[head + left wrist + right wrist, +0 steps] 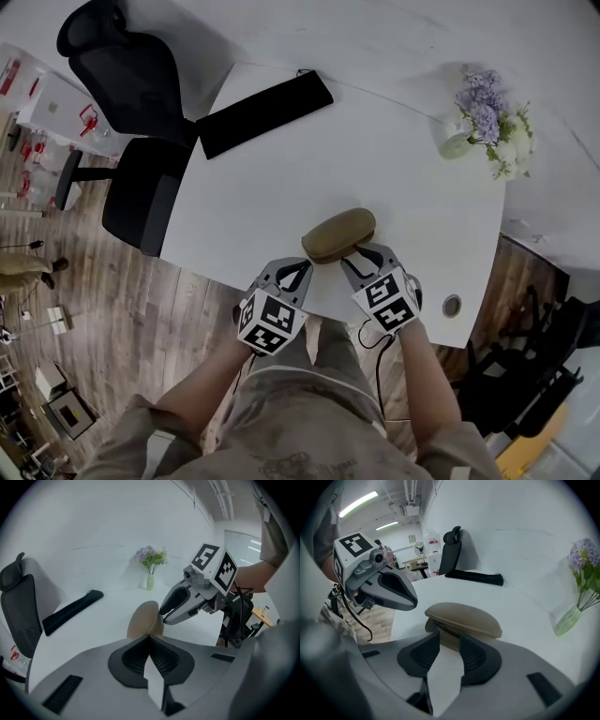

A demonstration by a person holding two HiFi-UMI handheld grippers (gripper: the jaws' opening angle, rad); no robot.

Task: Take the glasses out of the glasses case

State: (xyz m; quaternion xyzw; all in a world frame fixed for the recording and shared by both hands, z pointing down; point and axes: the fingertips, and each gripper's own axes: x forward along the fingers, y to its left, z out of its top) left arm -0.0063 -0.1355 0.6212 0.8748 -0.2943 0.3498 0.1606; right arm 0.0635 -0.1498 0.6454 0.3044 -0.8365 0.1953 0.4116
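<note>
The only print that shows is the black-and-white square markers on the two cubes: the left cube (272,322) and the right cube (387,300). They carry patterns, not words. Red-marked items on shelves at the far left are too small to read.

The case (338,234) is tan and oval. It lies on the white table (375,159) near the front edge, long side across. No glasses show. In the right gripper view a dark seam runs under the lid of the case (464,618).

The left gripper (298,268) has its jaws closed, pads meeting at the tips with nothing between them. Its tips sit just beside the front left of the case. In its own view the left gripper (149,637) faces the case (143,620) end-on, just past the tips.

The right gripper (367,251) has its jaws open and empty. It sits at the case's right end, and I cannot tell whether a finger touches it. In its own view the right gripper (450,637) has the case lying across just beyond the gap.

Further back on the table lies a long black pouch (264,114), well apart from the case. A vase (457,142) with purple and white flowers (487,108) stands at the far right. A round grommet (452,306) sits in the table's front right corner. A black chair (131,94) stands off the left edge on a wood floor (141,309).
</note>
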